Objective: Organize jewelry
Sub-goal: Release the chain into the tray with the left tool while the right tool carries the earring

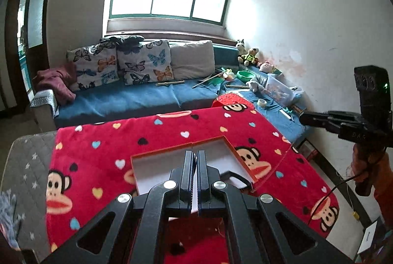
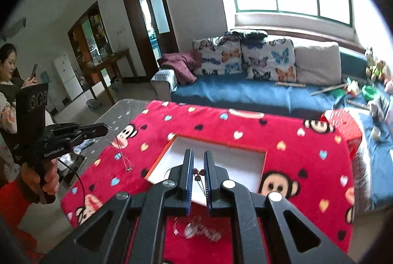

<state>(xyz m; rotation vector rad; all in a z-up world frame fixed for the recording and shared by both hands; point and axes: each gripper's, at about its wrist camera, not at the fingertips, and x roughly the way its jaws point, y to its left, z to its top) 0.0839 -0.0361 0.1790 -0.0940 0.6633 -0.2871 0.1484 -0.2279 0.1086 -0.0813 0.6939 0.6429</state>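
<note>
An orange box with a white inside [image 1: 221,153] [image 2: 245,160] lies open on the red monkey-print blanket [image 1: 147,141] [image 2: 282,136]. My left gripper [image 1: 195,160] is shut on a thin silvery necklace [image 2: 120,153], which hangs from its tips down to the blanket left of the box in the right wrist view; that gripper also shows there [image 2: 103,129]. My right gripper [image 2: 198,170] is open above the box, with a small dark reddish pendant piece [image 2: 197,174] lying in the box between its fingers. It also shows at the right in the left wrist view [image 1: 304,118]. A clear ring-like piece [image 2: 189,229] lies on the blanket.
A grey quilted mat [image 1: 27,173] lies left of the blanket. A blue sofa [image 1: 122,102] with butterfly cushions stands behind, with toys and a red box [image 1: 233,100] at its right end. A woman with a phone [image 2: 9,72] sits at far left.
</note>
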